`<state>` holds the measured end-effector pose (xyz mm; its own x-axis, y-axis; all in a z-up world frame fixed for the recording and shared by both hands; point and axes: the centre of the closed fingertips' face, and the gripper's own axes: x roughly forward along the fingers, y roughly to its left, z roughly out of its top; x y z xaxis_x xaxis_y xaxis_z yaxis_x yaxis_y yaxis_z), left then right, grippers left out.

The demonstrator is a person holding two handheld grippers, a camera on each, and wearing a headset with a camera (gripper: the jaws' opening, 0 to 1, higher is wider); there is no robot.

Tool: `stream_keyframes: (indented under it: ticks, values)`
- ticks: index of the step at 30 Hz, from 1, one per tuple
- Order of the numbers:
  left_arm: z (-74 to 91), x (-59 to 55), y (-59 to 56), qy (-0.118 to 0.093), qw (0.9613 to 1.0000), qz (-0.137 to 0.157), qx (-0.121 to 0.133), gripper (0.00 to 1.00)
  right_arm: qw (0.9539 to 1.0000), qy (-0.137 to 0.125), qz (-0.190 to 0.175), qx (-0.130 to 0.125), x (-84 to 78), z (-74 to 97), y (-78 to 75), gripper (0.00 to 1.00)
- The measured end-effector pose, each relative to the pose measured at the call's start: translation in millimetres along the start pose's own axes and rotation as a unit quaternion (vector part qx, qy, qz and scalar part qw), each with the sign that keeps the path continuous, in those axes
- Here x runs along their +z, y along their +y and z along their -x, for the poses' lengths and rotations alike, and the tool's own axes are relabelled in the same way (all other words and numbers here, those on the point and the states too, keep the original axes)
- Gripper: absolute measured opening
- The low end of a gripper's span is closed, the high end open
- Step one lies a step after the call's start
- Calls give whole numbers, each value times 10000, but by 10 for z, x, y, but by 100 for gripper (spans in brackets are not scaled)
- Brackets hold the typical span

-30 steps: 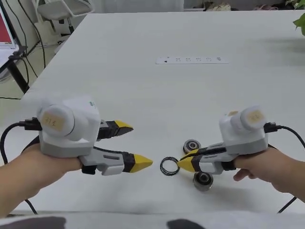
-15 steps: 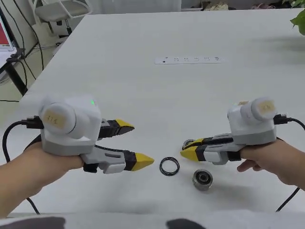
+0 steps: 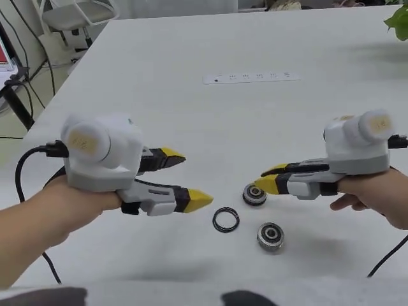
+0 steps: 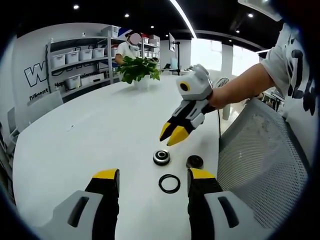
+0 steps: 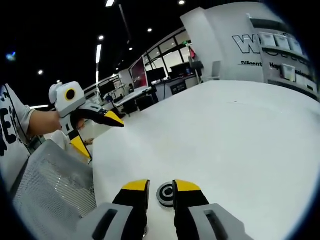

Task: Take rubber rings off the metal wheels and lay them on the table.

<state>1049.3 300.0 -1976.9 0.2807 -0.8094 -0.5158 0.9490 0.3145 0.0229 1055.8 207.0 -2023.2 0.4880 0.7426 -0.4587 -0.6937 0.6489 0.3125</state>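
A loose black rubber ring (image 3: 225,220) (image 4: 169,183) lies flat on the white table (image 3: 191,102). Two small metal wheels rest beside it, one (image 3: 254,194) (image 4: 161,157) farther back and one (image 3: 270,236) (image 4: 194,161) nearer me. My left gripper (image 3: 190,176) hovers left of the ring, jaws wide apart and empty. Just right of the far wheel and above the table, my right gripper (image 3: 269,178) holds nothing, its jaws only narrowly apart. In the right gripper view that wheel (image 5: 165,194) shows in the gap ahead of the fingertips (image 5: 136,186).
A white power strip (image 3: 251,78) lies flat farther back on the table. A green plant (image 3: 398,22) stands at the far right corner, and an office chair (image 3: 76,13) beyond the far left corner. The table's near edge runs just below the wheels.
My right gripper has risen and drawn back to the right, away from the ring, uncovering the far wheel. The ring and wheels stay in place; the left gripper barely moved.
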Motion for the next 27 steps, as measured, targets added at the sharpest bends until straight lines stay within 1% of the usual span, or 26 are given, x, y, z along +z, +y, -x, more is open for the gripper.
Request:
stream_keyframes:
  ticks: [3,7,13,19,24,27]
  values:
    - [-59,14,26,23,10000,-20,-19,52,10000,-13,0,-54,-14,26,-38,17]
    - [-129,43,46,2,10000,66,-52,52,9999,-7,1,-121,-44,54,-87,17]
    - [-255,45,87,48,9999,101,-90,51,9998,41,33,-190,-120,93,-152,19]
    - [-369,56,69,101,9998,88,-164,50,9996,118,162,-189,-200,97,-179,20]
    - [-448,58,40,148,9996,62,-226,50,9990,234,370,-119,-270,57,-140,22]
    - [-495,57,22,154,9995,93,-274,50,9984,304,473,-85,-307,35,-128,22]
